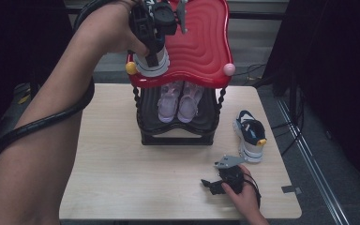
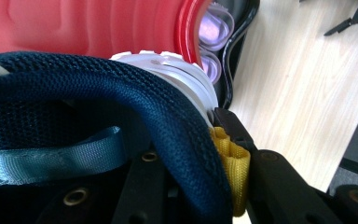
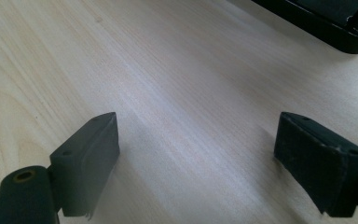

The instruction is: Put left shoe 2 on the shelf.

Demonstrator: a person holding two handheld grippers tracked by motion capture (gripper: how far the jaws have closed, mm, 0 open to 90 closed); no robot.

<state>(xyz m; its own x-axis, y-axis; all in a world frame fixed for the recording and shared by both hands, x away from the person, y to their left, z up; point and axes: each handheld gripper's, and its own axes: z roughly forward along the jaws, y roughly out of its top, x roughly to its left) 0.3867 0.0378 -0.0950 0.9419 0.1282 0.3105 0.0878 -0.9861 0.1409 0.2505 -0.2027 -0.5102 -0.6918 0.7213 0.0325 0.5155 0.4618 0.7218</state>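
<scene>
At the left of the high view we see the left arm reaching up, its left gripper (image 1: 151, 35) over the front left corner of the red top shelf (image 1: 201, 42) of a two-tier shoe rack (image 1: 178, 136). Jaws are clamped on the collar of a navy and white sneaker (image 1: 151, 63), which sits on that corner of the shelf, next to the yellow knob (image 1: 131, 68). In the left gripper view we get the navy mesh collar (image 2: 168, 116) pinched between the jaws, a yellow tab (image 2: 230, 161) at the heel, white sole against the red shelf rim. Lower black shelf (image 1: 150, 124): a pair of lilac sandals (image 1: 180, 101), side by side, toes toward us. Right of the rack, the second sneaker (image 1: 251, 136) stands on the wooden table (image 1: 112, 168), well apart from the first. Front right, the right gripper (image 1: 213, 186) rests low on the table in the right hand (image 1: 243, 197), jaws apart, nothing between them; the right gripper view shows bare table between the two pads (image 3: 91, 161).
</scene>
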